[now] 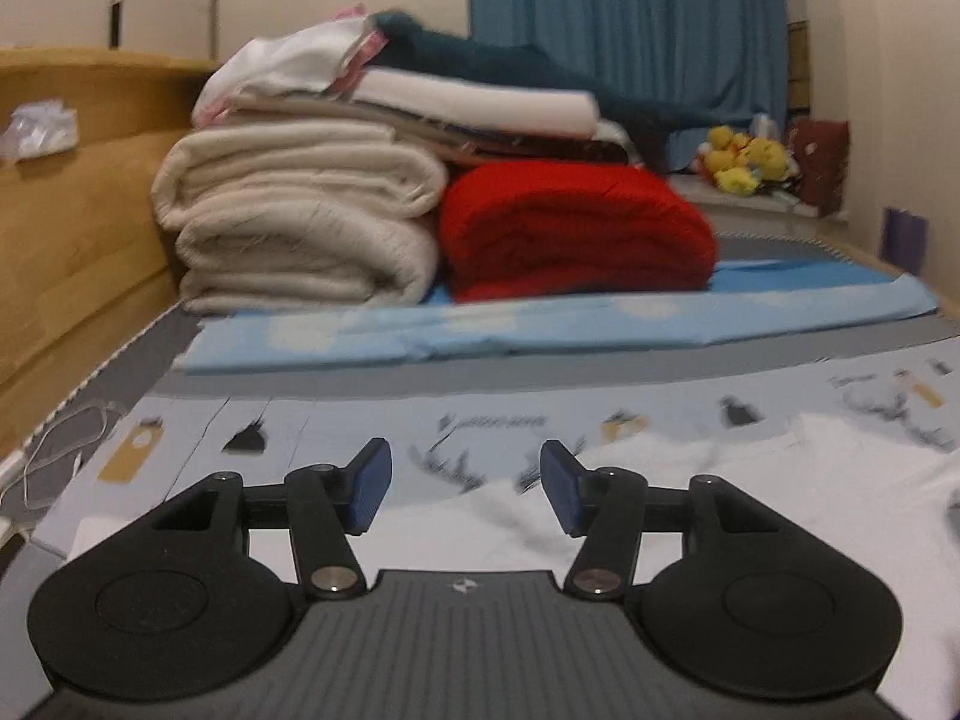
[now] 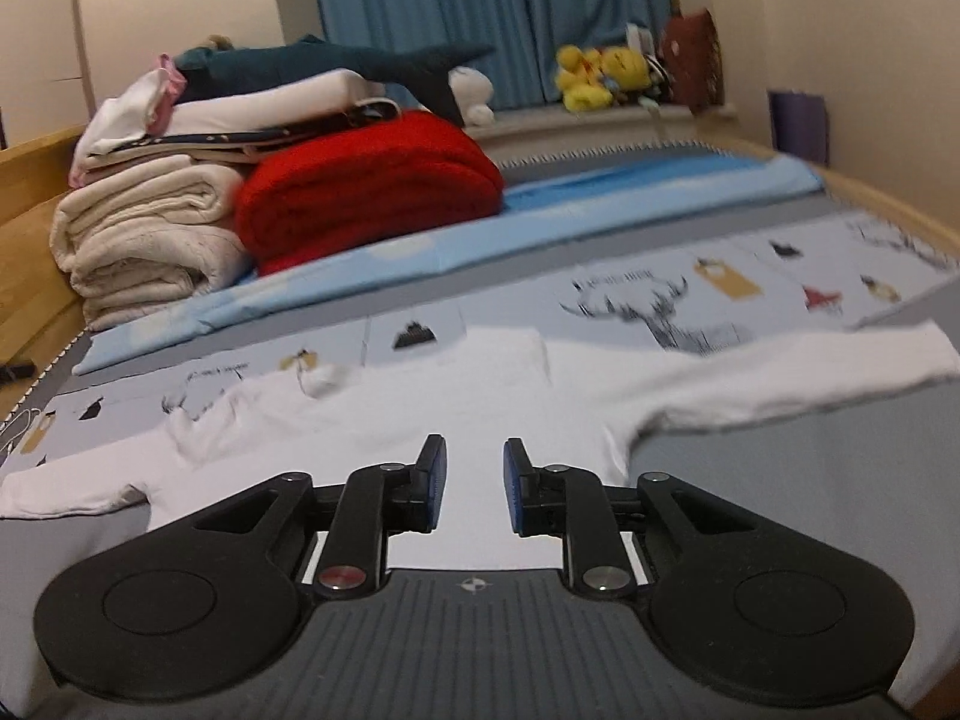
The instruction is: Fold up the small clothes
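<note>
A small white long-sleeved top (image 2: pixel 456 408) lies spread flat on the printed bed sheet (image 2: pixel 750 294), sleeves out to both sides, collar away from me. My right gripper (image 2: pixel 474 480) is open and empty, low over the top's body. My left gripper (image 1: pixel 465 489) is open and empty, over the left part of the same white top (image 1: pixel 690 492). Neither gripper holds cloth.
A stack of folded cream blankets (image 1: pixel 300 222), a red blanket (image 1: pixel 576 228) and more folded cloth stand at the far left on a light blue sheet (image 1: pixel 540 324). A wooden bed frame (image 1: pixel 72 192) runs along the left. Yellow plush toys (image 2: pixel 600 75) sit by the blue curtain.
</note>
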Motion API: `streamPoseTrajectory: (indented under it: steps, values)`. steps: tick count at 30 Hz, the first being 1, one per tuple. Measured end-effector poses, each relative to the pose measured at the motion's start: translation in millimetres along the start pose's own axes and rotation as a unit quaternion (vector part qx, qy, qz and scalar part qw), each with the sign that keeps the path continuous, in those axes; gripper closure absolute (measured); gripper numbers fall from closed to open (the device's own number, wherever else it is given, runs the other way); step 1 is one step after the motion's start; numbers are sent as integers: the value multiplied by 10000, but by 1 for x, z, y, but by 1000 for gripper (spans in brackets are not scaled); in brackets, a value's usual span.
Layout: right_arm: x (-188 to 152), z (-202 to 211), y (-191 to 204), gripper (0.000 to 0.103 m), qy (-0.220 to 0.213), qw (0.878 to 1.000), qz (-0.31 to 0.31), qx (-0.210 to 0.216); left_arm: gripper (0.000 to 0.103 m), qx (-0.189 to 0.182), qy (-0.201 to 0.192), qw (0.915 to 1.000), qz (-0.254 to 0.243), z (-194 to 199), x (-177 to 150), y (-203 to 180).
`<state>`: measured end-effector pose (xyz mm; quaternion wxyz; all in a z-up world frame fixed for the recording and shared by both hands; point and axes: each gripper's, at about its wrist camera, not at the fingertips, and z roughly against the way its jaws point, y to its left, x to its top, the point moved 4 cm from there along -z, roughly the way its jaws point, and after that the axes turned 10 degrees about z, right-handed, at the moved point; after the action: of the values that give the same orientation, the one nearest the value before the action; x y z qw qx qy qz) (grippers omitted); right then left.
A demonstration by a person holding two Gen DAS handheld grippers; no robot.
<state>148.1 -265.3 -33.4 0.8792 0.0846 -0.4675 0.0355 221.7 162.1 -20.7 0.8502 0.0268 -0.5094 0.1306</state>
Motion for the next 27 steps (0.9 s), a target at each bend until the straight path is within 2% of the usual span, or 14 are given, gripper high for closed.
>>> streamPoseTrajectory:
  steps: [2,6,11,15,17,21,24,27]
  values:
    - [11,0,7,78,-50,9999,146,31,43,125,546,9984,-12,-21,-16,11]
    - [45,-14,26,52,-178,9985,518,32,40,72,400,9992,-54,-35,-15,21]
    - [96,-52,56,46,-290,9970,553,459,37,358,597,9976,36,-53,-25,46]
    - [123,-90,83,32,-299,9940,835,647,35,782,780,9928,463,-68,-27,80]
    - [128,-108,93,29,-224,9924,913,796,33,989,874,9884,746,-73,-28,98]
    - [111,-137,95,12,-109,9911,930,949,30,1341,1058,9756,1380,-84,-32,138]
    - [100,-162,96,11,539,9905,991,785,28,1631,1144,9663,1631,-93,-36,166]
    - [107,-170,94,12,613,9901,943,844,26,1804,1219,9541,2055,-102,-39,197]
